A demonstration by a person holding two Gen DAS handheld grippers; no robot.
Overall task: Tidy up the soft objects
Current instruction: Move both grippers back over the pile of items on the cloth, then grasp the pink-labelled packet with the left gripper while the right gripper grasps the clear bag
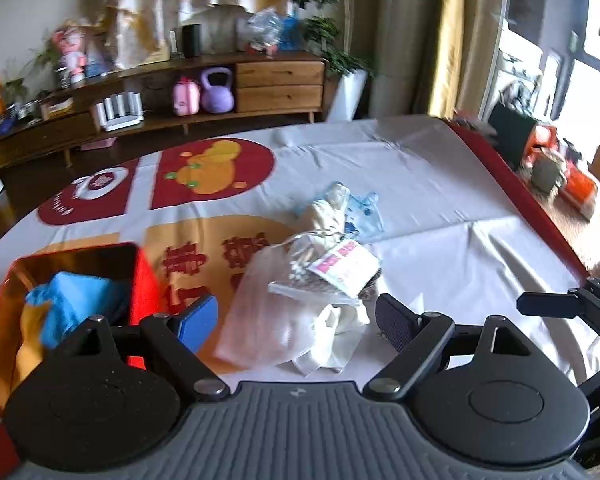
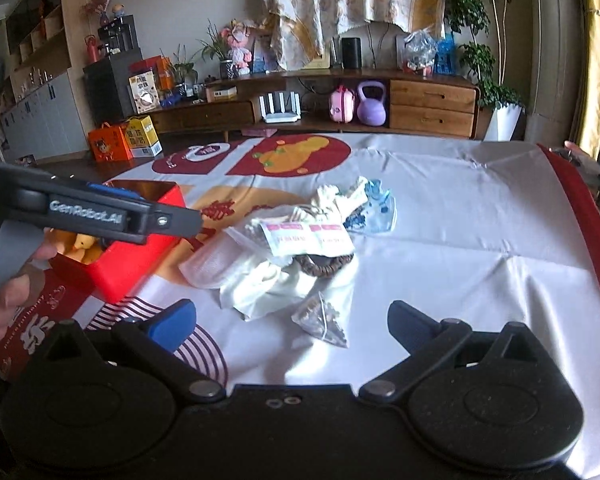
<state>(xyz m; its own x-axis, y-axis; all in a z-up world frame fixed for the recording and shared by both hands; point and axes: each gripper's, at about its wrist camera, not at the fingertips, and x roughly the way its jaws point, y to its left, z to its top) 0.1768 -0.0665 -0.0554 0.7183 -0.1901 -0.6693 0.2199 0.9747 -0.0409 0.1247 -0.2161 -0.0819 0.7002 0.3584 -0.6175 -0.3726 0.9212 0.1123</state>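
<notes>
A heap of soft things lies mid-table: a translucent bag (image 1: 260,308), a white cloth (image 1: 332,340), a pink-and-white sachet (image 1: 346,266) and a blue-and-white pouch (image 1: 362,212). My left gripper (image 1: 296,320) is open just short of the heap, with the white cloth's near end between its fingertips, untouched. The red box (image 1: 142,280) to its left holds a blue cloth (image 1: 72,304). My right gripper (image 2: 292,326) is open, a small triangular mesh sachet (image 2: 324,320) lying between its fingers, not pinched. Behind it are the white cloth (image 2: 256,284) and sachet (image 2: 308,238). The red box (image 2: 140,268) holds a yellow toy (image 2: 82,246).
The left gripper's body (image 2: 100,212) hangs over the red box, a person's hand (image 2: 16,292) below it. A beaded ring (image 2: 324,266) lies in the heap. The table's red edge (image 2: 580,208) runs on the right. A wooden sideboard (image 2: 432,108) stands beyond the table.
</notes>
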